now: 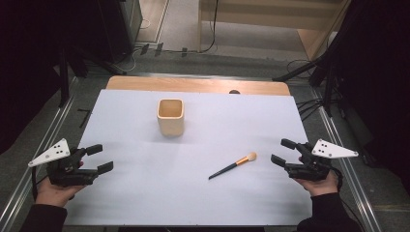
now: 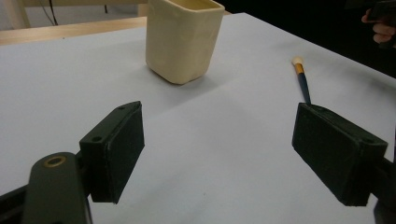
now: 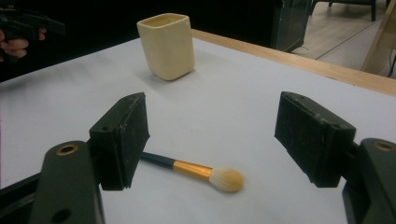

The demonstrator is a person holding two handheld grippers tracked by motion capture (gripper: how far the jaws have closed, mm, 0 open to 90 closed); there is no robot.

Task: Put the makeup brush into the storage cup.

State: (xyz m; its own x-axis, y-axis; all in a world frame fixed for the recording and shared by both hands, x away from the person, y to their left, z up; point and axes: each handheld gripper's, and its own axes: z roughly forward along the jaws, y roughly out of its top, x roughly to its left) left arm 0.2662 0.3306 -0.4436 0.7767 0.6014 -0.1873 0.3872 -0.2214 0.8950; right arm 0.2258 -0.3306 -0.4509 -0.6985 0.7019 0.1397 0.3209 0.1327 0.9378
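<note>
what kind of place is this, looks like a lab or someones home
Probably a lab or recording studio, not a home: the table is covered in plain white, black stands flank it, and cables trail across the floor behind it.

We see a cream square-sided cup (image 1: 170, 117) standing upright, open and empty, on the white surface (image 1: 145, 183); well apart lies a dark-handled, gold-ferruled makeup brush (image 1: 233, 165), flat.

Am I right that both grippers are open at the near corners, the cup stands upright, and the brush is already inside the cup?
Not quite. The brush is not in the cup; it lies flat on the white table cover, nearer the right gripper, as the high view shows. The rest holds: the left gripper and right gripper are open, and the cup stands upright.
</note>
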